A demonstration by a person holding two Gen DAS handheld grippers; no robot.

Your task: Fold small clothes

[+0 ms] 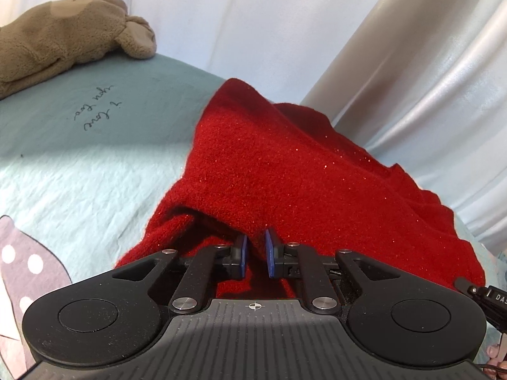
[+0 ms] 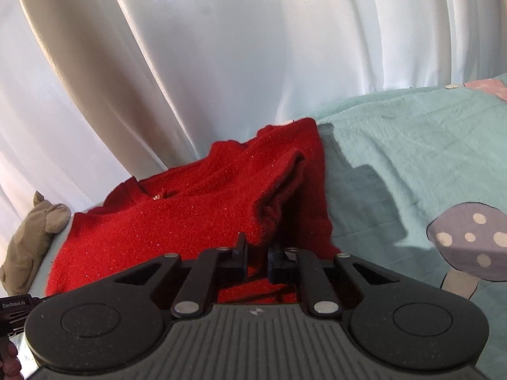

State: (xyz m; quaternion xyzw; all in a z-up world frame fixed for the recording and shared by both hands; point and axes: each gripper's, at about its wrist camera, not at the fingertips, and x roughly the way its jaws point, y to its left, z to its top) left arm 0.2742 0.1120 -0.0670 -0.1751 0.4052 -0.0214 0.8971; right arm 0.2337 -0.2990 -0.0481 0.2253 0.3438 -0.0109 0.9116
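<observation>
A small red knit garment [image 1: 285,171] lies on a pale green blanket [image 1: 95,171], partly lifted into a tent shape. My left gripper [image 1: 255,255] is shut on a fold of its near edge, the cloth pinched between the blue pads. In the right wrist view the same red garment [image 2: 190,209] rises in a raised fold. My right gripper [image 2: 256,259] is shut on the garment's near edge, with the cloth between the fingers. Both grips sit at the garment's near side.
A brown plush toy [image 1: 63,34] lies on the blanket at the far left; it also shows in the right wrist view [image 2: 28,240]. White curtains [image 2: 221,63] hang right behind the garment. The blanket [image 2: 412,158] has mushroom prints [image 2: 465,240].
</observation>
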